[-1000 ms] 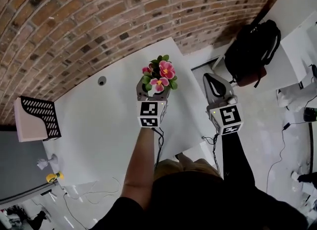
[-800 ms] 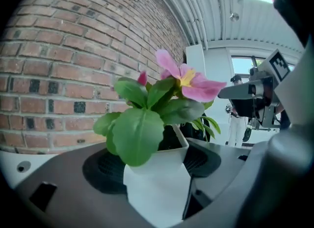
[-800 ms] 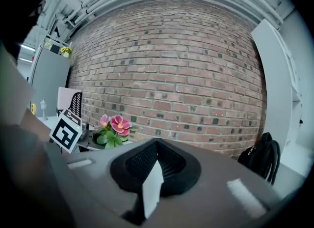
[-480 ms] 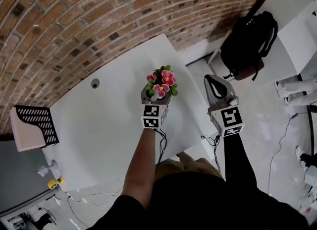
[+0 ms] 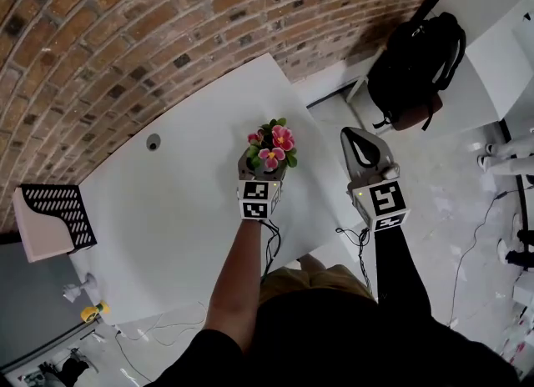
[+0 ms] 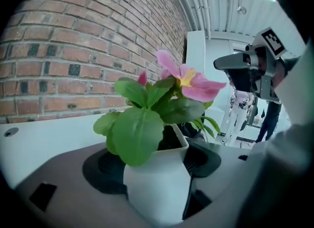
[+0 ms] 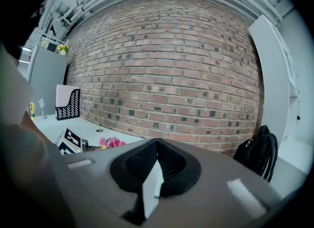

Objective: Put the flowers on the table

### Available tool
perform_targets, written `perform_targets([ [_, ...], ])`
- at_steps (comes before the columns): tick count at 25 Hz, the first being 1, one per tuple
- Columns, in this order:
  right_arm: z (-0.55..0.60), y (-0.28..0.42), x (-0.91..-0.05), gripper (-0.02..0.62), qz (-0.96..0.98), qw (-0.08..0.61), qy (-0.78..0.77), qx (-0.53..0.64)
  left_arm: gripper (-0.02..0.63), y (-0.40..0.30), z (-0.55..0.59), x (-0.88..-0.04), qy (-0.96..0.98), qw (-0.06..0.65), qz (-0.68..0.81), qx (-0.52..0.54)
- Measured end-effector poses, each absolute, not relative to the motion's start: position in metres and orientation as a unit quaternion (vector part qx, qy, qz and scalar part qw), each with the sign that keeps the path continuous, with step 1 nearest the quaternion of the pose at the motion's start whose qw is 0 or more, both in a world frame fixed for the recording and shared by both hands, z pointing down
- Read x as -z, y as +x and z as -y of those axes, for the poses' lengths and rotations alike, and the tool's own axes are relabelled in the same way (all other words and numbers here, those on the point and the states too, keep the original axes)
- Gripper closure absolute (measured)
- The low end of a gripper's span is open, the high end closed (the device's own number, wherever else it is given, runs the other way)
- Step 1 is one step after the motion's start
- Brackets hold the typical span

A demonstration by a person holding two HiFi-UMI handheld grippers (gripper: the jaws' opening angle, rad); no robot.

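Brick wall (image 5: 125, 35) ran behind a long white counter (image 5: 167, 202). A black backpack (image 5: 417, 68) sat past the counter's right end, and a black perforated file holder (image 5: 52, 210) stood by its left end. The left gripper (image 5: 260, 175) was clamped on a small white flower pot (image 6: 157, 183), its jaws set wide against the pot's walls. The pot was upright, with pink flowers (image 5: 274, 145) and green leaves standing clear above the pads. It hung over the right part of the counter, near the front edge; the base was hidden, so contact with the top could not be told. The right gripper (image 5: 361, 139) was closed on nothing, out beyond the counter's right edge and apart from the pot. Judgement: the step in hand was the set-down. It was best done straight down with the pot kept level, onto bare top a little inboard of the edge. Release should come only once the base sat flat, and the jaws should then back out along their own line so the pads missed the leaves.
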State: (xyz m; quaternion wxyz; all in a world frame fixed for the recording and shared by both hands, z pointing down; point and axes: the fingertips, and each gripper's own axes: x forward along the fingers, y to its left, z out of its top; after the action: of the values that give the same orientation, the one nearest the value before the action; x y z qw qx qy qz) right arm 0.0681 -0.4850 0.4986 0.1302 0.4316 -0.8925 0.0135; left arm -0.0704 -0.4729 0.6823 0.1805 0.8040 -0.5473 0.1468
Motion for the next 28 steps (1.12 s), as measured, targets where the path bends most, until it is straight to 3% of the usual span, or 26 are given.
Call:
perform_targets([
  [28, 0.472, 0.068, -0.489, 0.594, 0.903, 0.114, 0.415, -0.014, 0.218, -0.073, 0.452, -0.685, 0.783, 0.170, 0.566, -0.193],
])
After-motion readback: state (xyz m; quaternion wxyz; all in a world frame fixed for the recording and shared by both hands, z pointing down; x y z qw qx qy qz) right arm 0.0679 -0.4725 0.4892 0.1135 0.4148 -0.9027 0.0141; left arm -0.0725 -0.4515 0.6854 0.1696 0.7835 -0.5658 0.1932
